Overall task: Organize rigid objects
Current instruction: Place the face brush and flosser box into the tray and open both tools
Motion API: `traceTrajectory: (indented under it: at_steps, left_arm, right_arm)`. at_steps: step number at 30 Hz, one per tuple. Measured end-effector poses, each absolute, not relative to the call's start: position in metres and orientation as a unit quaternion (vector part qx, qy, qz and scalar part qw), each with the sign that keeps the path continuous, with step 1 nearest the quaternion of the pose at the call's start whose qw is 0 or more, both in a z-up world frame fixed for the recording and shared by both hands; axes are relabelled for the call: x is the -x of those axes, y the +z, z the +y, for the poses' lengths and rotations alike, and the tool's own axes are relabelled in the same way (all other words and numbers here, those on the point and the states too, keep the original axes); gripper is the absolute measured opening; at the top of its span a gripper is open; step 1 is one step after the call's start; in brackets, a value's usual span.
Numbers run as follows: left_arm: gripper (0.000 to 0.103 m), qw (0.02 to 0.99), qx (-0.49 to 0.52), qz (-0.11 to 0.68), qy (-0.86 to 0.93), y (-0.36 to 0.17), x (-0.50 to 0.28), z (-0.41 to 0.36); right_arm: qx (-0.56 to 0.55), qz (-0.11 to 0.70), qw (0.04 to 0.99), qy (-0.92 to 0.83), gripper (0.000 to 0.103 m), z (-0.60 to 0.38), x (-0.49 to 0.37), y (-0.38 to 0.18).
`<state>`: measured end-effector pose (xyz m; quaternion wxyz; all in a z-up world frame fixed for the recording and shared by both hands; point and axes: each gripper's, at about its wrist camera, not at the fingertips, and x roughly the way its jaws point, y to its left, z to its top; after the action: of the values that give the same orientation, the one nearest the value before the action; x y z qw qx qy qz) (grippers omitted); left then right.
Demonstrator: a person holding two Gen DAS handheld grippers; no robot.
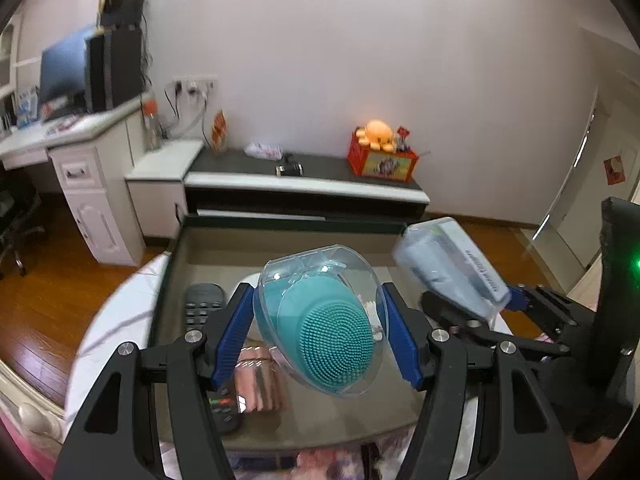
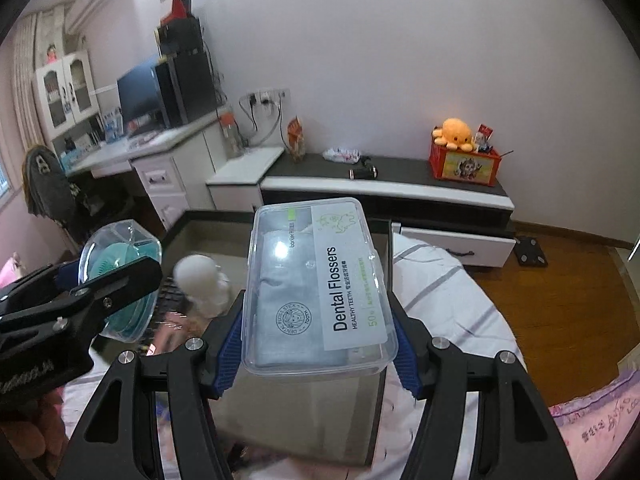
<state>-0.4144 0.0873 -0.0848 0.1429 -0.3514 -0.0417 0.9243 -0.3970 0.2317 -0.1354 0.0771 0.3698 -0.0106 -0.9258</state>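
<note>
Left wrist view: left gripper grasps brush case, right gripper grasps floss box; carrying step, next lower both into tray

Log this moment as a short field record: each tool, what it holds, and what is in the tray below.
left tool: shut on clear case with teal silicone brush, held above the tray
right tool: shut on dental flossers box, clear lid up, label readable
tray: dark-rimmed, on the bed
tray contents: black remote, pink packet, white object
background: low TV cabinet with orange crate
</note>
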Motion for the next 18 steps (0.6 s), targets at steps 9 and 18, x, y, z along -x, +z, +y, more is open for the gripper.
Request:
traceTrajectory:
  at_steps: [9, 18]
  left_arm:
    - [0.064, 0.143, 0.393, -0.05, 0.907, -0.123, 0.456, 0.099]
    - [0.07, 0.141, 0.397, -0.02, 0.907, -0.122, 0.456, 0.113]
  right_arm:
    - [-0.426, 0.024, 0.08, -0.901, 0.063, 0.225, 0.447, -0.172]
    - [-0.444, 0.058, 0.073, -0.891, 0.063, 0.217, 0.454, -0.179]
